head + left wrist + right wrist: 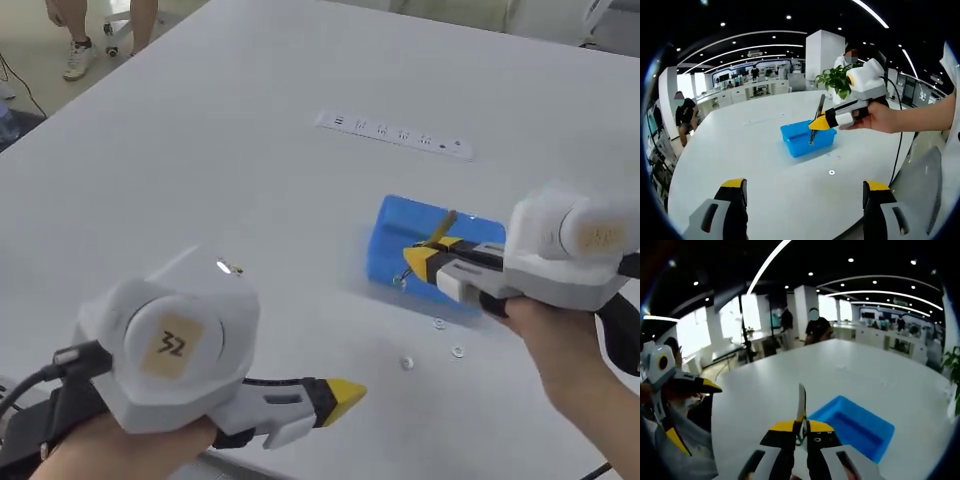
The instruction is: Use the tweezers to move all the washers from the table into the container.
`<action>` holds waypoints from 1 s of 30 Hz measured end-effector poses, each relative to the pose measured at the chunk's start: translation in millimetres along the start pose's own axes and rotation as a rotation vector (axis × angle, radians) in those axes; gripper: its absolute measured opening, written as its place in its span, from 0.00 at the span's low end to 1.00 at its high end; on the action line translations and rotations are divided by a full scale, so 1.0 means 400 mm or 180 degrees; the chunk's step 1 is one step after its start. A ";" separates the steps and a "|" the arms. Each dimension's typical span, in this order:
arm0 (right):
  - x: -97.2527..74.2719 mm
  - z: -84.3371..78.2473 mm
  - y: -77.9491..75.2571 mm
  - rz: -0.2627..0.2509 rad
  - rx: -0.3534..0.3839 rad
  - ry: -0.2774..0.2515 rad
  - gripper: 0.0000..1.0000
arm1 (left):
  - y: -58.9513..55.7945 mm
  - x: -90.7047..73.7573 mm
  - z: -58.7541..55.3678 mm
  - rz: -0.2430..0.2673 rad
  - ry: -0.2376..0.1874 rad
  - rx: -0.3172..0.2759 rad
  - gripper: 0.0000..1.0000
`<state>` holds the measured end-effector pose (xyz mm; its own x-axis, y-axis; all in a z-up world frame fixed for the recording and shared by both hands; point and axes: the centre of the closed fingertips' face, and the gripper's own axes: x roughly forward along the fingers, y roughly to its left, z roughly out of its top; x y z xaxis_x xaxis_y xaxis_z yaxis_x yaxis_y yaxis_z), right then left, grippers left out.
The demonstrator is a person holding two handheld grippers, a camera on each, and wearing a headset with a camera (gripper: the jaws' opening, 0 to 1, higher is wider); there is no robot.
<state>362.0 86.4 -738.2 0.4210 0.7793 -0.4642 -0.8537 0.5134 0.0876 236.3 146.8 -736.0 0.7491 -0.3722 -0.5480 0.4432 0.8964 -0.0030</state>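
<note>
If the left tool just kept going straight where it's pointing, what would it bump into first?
Probably the blue container: it sits almost dead centre ahead of the left tool, between its open jaws. A washer lies nearer on the white table, but below that line; depth is hard to judge.

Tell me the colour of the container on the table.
Bright blue container; it shows best in the left gripper view.

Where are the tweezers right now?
The tweezers are pinched in the right gripper, in the head view's right half, tips down over the blue container. A few washers lie on the table just on its near side.
</note>
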 end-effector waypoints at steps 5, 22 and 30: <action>0.009 0.040 -0.029 -0.0099 -0.0014 -0.0104 0.04 | 0.007 0.002 -0.014 0.0028 0.0072 0.0039 0.97; 0.097 -0.004 -0.133 -0.0268 0.0141 0.0031 0.04 | 0.027 0.003 -0.007 0.0128 0.0010 -0.0062 0.99; 0.128 -0.052 -0.161 -0.0297 0.0251 0.0153 0.04 | 0.026 0.004 -0.012 0.0135 0.0063 -0.0056 0.98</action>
<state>432.3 85.6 -785.8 0.4807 0.7097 -0.5151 -0.7839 0.6110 0.1102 239.5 156.7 -741.0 0.7569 -0.3292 -0.5645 0.4025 0.9154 0.0059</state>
